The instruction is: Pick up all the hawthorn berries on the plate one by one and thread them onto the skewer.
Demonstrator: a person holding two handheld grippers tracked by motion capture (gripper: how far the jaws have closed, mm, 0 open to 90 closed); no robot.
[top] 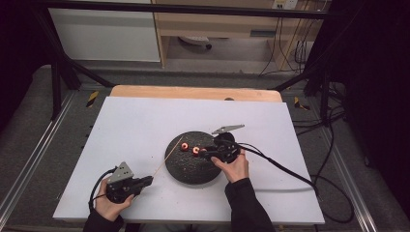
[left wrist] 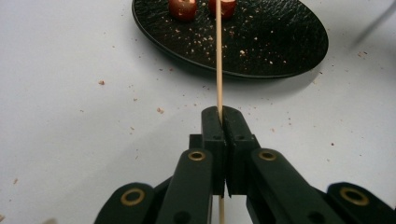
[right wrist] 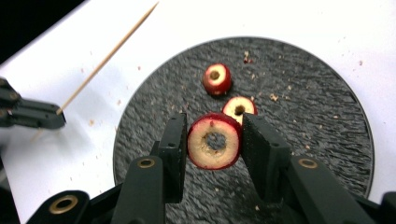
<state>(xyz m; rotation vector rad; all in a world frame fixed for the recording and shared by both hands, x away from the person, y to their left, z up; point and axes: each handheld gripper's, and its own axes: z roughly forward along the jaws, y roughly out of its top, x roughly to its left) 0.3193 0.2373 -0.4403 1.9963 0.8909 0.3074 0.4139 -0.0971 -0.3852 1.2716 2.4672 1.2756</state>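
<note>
Item: skewering of cored red fruit, in progress on a white table. Left gripper: jaws fully closed on a thin wooden skewer, which runs out from the jaw tips toward a round black plate; in the high view the skewer slants from the left gripper, at the near left of the table, up to the plate's left edge. Right gripper: jaws closed on a cored fruit piece, pads pressing its two sides, the bored hole facing the camera, held just above the plate. Two more fruit pieces lie on the plate, one farther off, one just behind the held piece; both show a central hole. Crumbs are scattered over plate and table. Risks, judged: the skewer is long, thin and gripped near one end, so its free tip can waver and miss the hole, striking the flesh and splitting the piece or pushing it out of the jaws; the piece is round and held only on two sides, so an off-centre push could rotate it or let it slip back onto the plate; a hard squeeze could crush the soft ring; a side load on the skewer could bend or snap it, or slide it back through the left jaws
</note>
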